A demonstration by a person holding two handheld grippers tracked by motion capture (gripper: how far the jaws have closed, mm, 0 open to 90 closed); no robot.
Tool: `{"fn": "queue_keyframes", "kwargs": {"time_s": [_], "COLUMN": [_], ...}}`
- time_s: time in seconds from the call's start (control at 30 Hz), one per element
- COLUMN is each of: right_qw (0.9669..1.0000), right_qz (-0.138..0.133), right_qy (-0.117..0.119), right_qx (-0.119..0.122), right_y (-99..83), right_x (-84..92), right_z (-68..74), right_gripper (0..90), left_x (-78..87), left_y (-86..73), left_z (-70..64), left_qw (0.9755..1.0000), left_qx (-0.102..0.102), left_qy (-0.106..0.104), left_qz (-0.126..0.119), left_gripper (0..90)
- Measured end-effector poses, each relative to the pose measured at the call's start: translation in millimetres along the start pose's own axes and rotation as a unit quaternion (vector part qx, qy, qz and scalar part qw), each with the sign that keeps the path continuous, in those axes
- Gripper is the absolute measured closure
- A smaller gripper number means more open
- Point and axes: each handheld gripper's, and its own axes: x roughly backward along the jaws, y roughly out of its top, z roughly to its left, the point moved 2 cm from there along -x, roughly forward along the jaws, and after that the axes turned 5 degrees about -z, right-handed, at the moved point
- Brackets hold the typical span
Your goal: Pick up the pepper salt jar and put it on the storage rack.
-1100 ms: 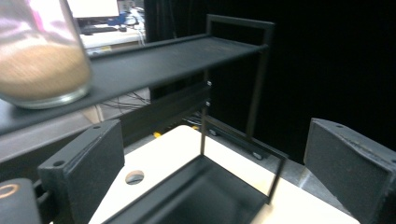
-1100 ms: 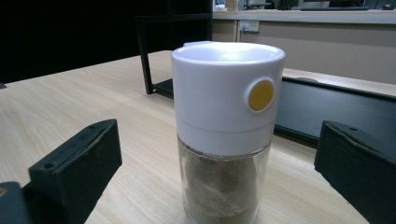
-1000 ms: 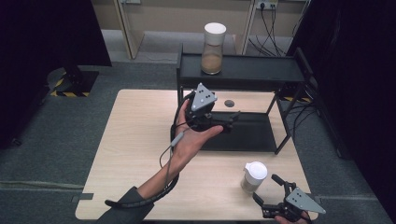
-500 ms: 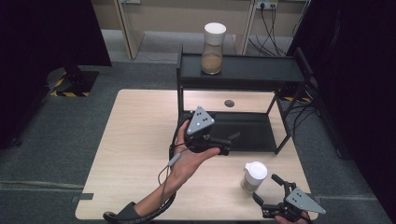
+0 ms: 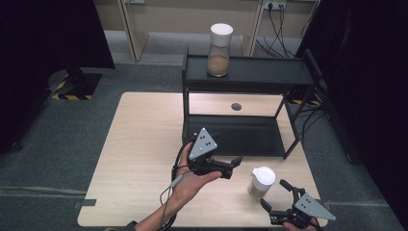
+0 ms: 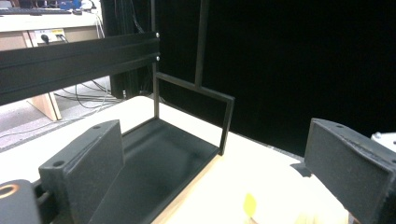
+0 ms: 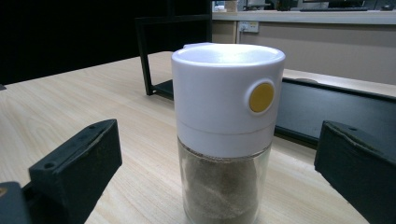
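Note:
A small glass jar [image 5: 262,182] with a white lid and brown powder stands near the table's front right. In the right gripper view the jar [image 7: 226,130] shows a yellow button and sits just ahead of my jaws. My right gripper [image 5: 274,194] is open at the table's front edge, its jaws either side of the jar without touching it. My left gripper [image 5: 231,168] is open and empty, held in a hand left of the jar and pointing right. The jar's lid [image 6: 299,205] appears blurred low in the left gripper view.
A black two-level rack [image 5: 250,72] stands at the back right of the wooden table [image 5: 144,144]. A taller white-lidded jar [image 5: 219,50] with brown contents is on its top shelf. The rack's lower tray [image 6: 154,163] lies bare. A dark round hole [image 5: 235,106] marks the tabletop behind it.
My left gripper has drawn back from the rack's lower tray toward the front of the table, ending left of the small jar. The right gripper and jar have stayed put.

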Motion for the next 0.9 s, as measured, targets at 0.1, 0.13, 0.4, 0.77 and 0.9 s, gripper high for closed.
{"fn": "queue_keyframes", "kwargs": {"time_s": [0.1,0.13,0.4,0.77,0.9], "right_qw": [1.0,1.0,1.0,1.0,1.0], "right_qz": [0.0,0.0,-0.001,-0.002,-0.001], "right_qy": [0.0,0.0,-0.001,-0.002,-0.002], "right_qx": [0.0,0.0,0.001,0.001,0.001], "right_y": [0.0,-0.2,-0.1,-0.3,-0.5], "right_x": [-0.1,-0.1,0.1,-0.1,-0.8], "right_z": [0.1,0.1,0.4,0.8,1.5], "right_gripper": [1.1,1.1,1.1,1.2,1.2], "left_x": [2.5,3.3,7.8,14.9,16.3], "left_y": [-9.7,-13.1,-43.2,-79.8,-88.4], "left_z": [-2.3,-3.2,-10.9,-11.8,-12.2], "left_qw": [1.0,0.9999,0.9996,0.9996,0.9996], "left_qx": [0.005,0.005,0.001,0.007,0.008], "left_qy": [-0.007,-0.01,-0.023,-0.018,-0.022], "left_qz": [0.002,0.003,0.018,0.02,0.019], "left_gripper": [4.3,4.3,4.0,3.9,3.8]}}
